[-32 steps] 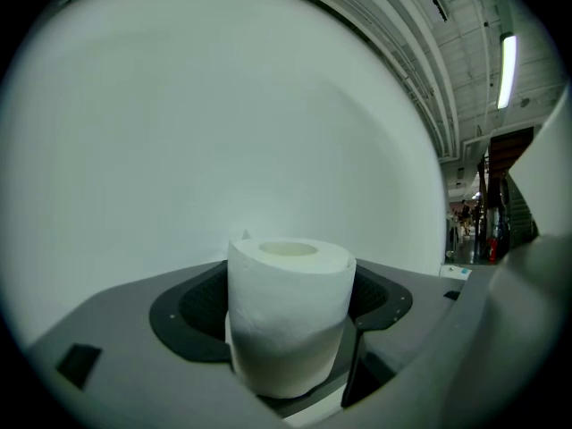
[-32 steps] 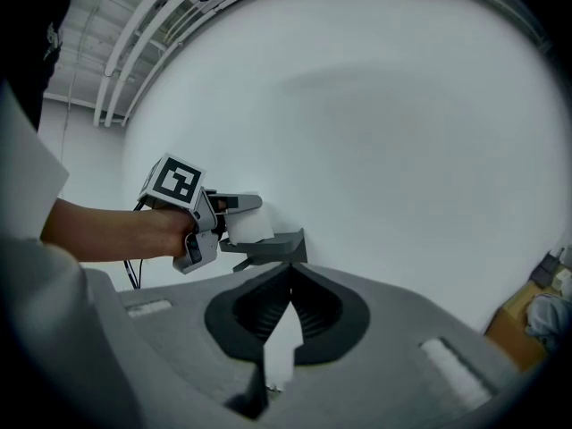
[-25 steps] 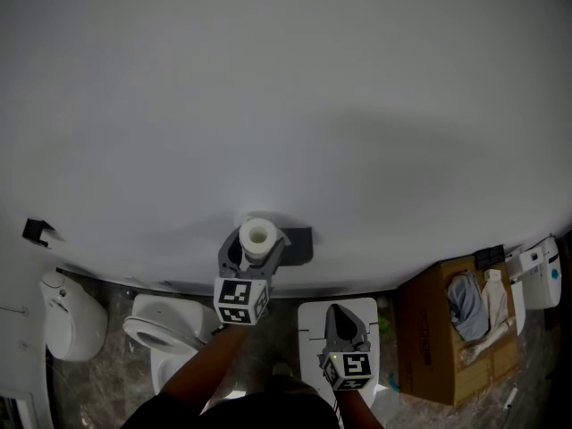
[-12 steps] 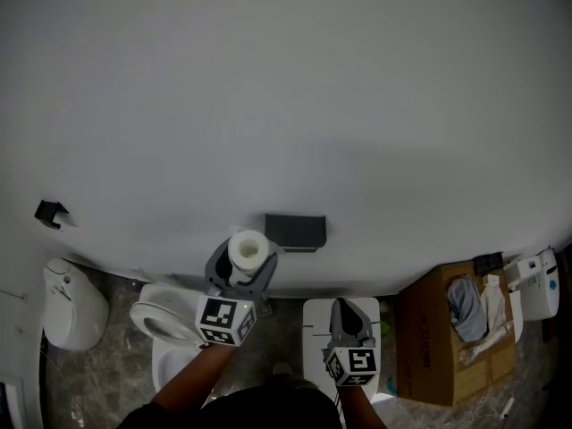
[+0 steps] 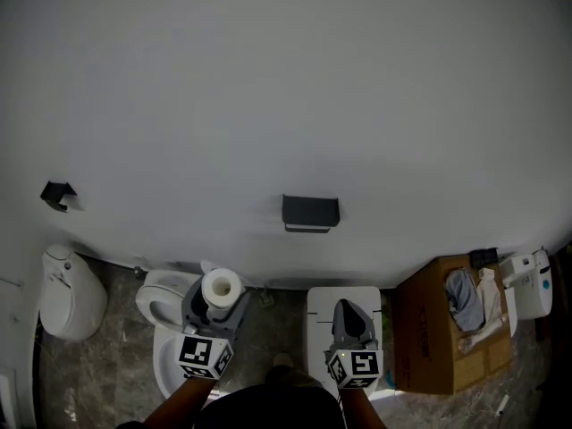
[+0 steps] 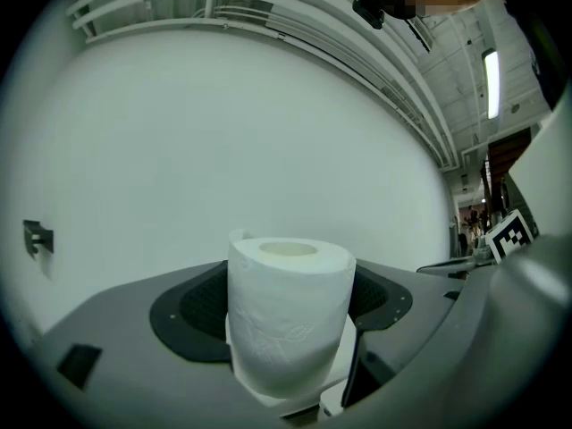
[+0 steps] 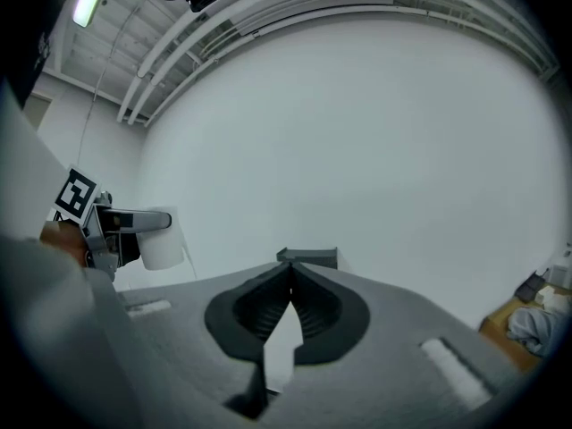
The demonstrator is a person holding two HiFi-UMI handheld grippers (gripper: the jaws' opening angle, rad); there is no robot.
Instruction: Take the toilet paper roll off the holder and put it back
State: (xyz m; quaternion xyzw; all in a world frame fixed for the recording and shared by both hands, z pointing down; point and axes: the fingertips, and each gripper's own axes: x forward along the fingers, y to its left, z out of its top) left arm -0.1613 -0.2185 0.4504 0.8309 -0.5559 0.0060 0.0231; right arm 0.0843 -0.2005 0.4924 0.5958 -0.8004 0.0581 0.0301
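The left gripper (image 5: 219,295) had its jaws clamped on the upright toilet paper roll (image 6: 288,315), well apart from the dark holder (image 5: 310,213) on the white wall (image 5: 286,79). The right gripper (image 7: 289,284) had its jaws pressed together, with nothing between them.

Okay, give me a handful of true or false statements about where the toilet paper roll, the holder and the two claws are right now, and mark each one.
1. The white toilet paper roll is clamped in the left claw. True.
2. The dark grey wall holder has no roll on it. True.
3. The right claw holds a second roll. False: its jaws are shut on nothing.
4. The brown cardboard box stands at the left of the head view. False: it is on the floor at the right.
5. A white toilet is on the floor beside the left claw in the head view. True.
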